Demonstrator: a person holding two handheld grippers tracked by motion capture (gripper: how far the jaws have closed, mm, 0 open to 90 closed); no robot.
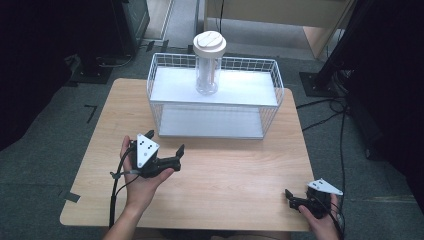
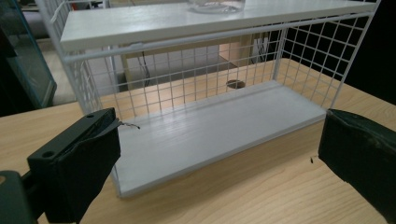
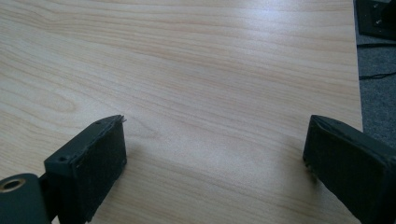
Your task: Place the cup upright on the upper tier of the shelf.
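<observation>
On the light wooden table (image 1: pixel 225 175) stands a white wire rack (image 1: pixel 215 95) with two white shelves; a clear jar (image 1: pixel 208 75) with a pale round lid (image 1: pixel 209 44) sits upright on the upper shelf (image 1: pixel 240 87), toward its back. From above, the left gripper (image 1: pixel 164 142) is held in the left hand (image 1: pixel 142 182) just in front of the rack's left corner, jaws spread wide, nothing between them. Left gripper view: both black jaws frame the lower shelf (image 2: pixel 219 126), bare, with wire mesh behind; only the jar's base (image 2: pixel 217 4) shows at the top edge, well above and beyond the jaws. Right gripper (image 1: pixel 295 197) rests low at the table's near right corner, well apart from the rack; from above its jaws are hard to read. Right gripper view settles it: jaws wide apart over bare wood grain (image 3: pixel 210 84), grey floor (image 3: pixel 378 93) and a cable past the table edge.
</observation>
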